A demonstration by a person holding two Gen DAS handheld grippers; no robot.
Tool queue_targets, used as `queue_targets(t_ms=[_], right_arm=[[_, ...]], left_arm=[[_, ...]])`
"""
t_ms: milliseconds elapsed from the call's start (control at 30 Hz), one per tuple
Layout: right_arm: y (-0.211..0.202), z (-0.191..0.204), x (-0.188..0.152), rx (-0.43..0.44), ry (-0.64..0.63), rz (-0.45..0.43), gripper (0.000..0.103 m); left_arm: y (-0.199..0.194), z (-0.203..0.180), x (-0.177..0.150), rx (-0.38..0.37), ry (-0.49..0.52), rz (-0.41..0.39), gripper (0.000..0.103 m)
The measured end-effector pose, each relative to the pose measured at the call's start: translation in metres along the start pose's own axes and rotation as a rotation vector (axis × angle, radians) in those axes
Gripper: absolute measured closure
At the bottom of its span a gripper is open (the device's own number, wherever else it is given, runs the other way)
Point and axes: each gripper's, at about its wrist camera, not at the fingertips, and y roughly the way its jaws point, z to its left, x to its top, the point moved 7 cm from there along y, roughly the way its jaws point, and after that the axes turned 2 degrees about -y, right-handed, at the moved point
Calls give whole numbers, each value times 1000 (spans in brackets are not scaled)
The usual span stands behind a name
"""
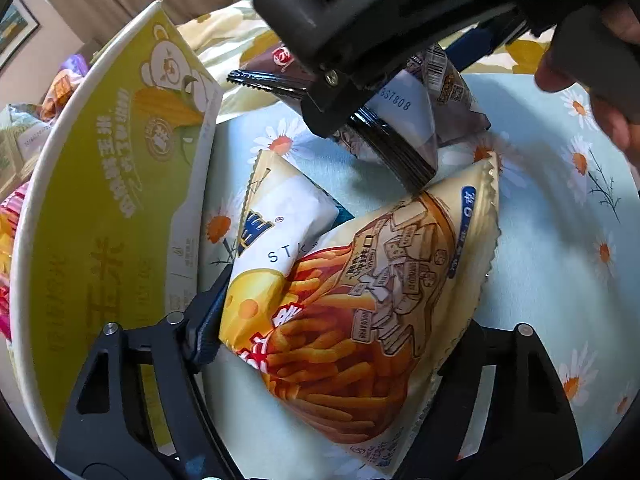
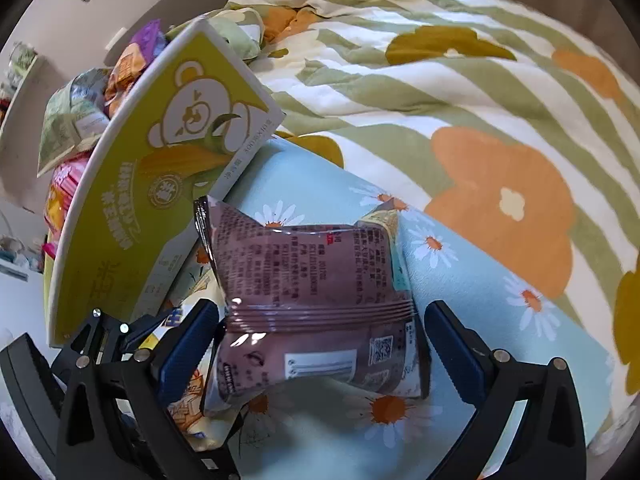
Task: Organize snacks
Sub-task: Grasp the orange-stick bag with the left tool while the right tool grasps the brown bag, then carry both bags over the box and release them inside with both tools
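A yellow snack bag (image 1: 340,320) printed with orange sticks lies on a light blue daisy cloth (image 1: 540,240). My left gripper (image 1: 334,328) is shut on it; the left blue pad presses its edge and the bag covers the right finger. A brown foil packet (image 2: 316,312) lies just beyond, partly over the yellow bag. My right gripper (image 2: 320,312) straddles the brown packet, open, with a narrow gap showing at the right pad (image 2: 452,344). In the left wrist view the right gripper's black housing (image 1: 380,8) hangs over the brown packet (image 1: 404,108).
A yellow-green carton with a bear picture (image 2: 160,184) leans at the left edge of the daisy cloth (image 2: 480,340). Several more snack packets (image 2: 76,120) are piled behind it. A floral duvet (image 2: 440,100) spreads beyond. A hand (image 1: 608,112) shows at the right.
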Motion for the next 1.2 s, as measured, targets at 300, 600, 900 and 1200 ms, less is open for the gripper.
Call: queue_targets(t_ms=[300, 600, 900, 1200], right_arm=[[11, -5, 1, 17, 50, 8, 4], [-1, -5, -1, 29, 84, -43, 27], [-74, 3, -9, -7, 109, -175, 28], [-160, 44, -20, -74, 79, -278, 28]], left_arm=[[-3, 13, -7, -19, -35, 25, 31], [-15, 20, -11, -38, -43, -20, 31], [-84, 29, -17, -91, -57, -126, 31], [-186, 87, -8, -136, -159, -268, 31]])
